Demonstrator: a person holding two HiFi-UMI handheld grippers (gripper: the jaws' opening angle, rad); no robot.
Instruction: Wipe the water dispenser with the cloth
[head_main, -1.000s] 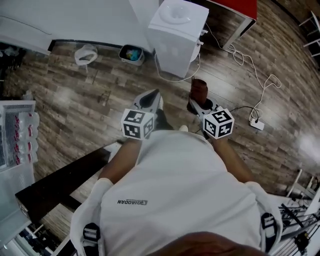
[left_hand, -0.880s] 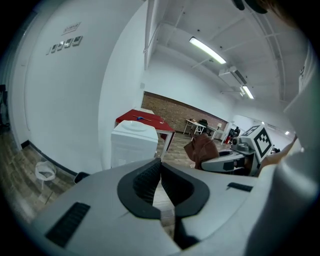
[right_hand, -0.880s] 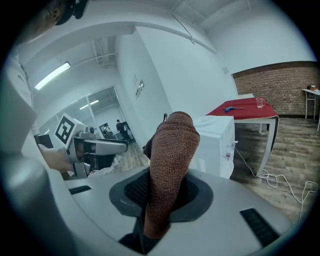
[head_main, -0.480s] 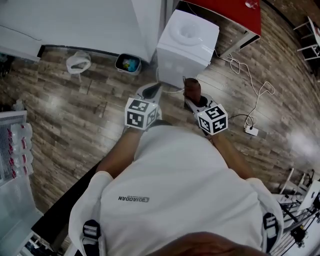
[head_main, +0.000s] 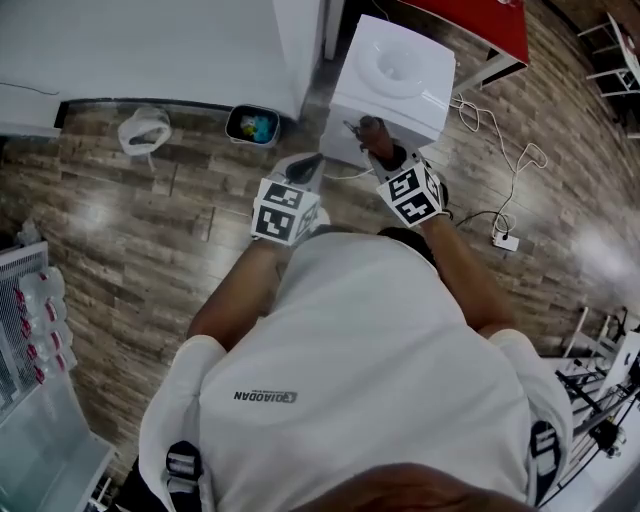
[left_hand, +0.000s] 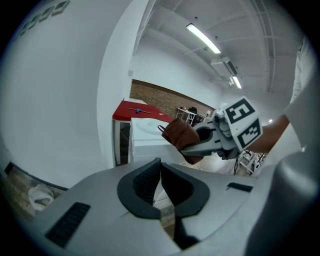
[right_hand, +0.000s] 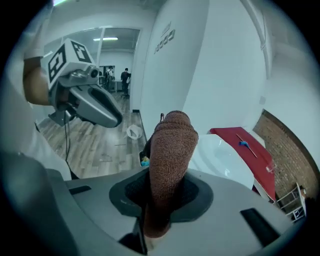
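Water dispenser: The white water dispenser (head_main: 395, 75) stands on the floor at the top middle of the head view. Its top has a round dip in it.
Cloth: The brown cloth (right_hand: 170, 150) sticks up from between the right gripper's fingers. In the head view it is at the near edge of the dispenser's top. Whether it touches the dispenser cannot be told.
Right gripper: The right gripper (head_main: 370, 135) reaches up toward the dispenser. Its fingers are clamped on the cloth.
Left gripper: The left gripper (head_main: 308, 163) is left of the right one, lower in the frame and just below the dispenser. Its fingers are pressed together at the tips, with nothing between them.
Floor: The wood floor (head_main: 130, 230) fills the left and right of the head view.
Bin: A small bin (head_main: 252, 125) with bright things inside sits left of the dispenser, by the white wall.
Bag: A white bag (head_main: 143, 128) lies on the floor, left of the bin.
Red desk: A red desk (head_main: 480, 25) is at the top right, behind the dispenser.
Cable: A white cable (head_main: 500, 150) curls over the floor to the right of the dispenser.
Person: The person's white shirt (head_main: 370, 380) fills the bottom of the head view.
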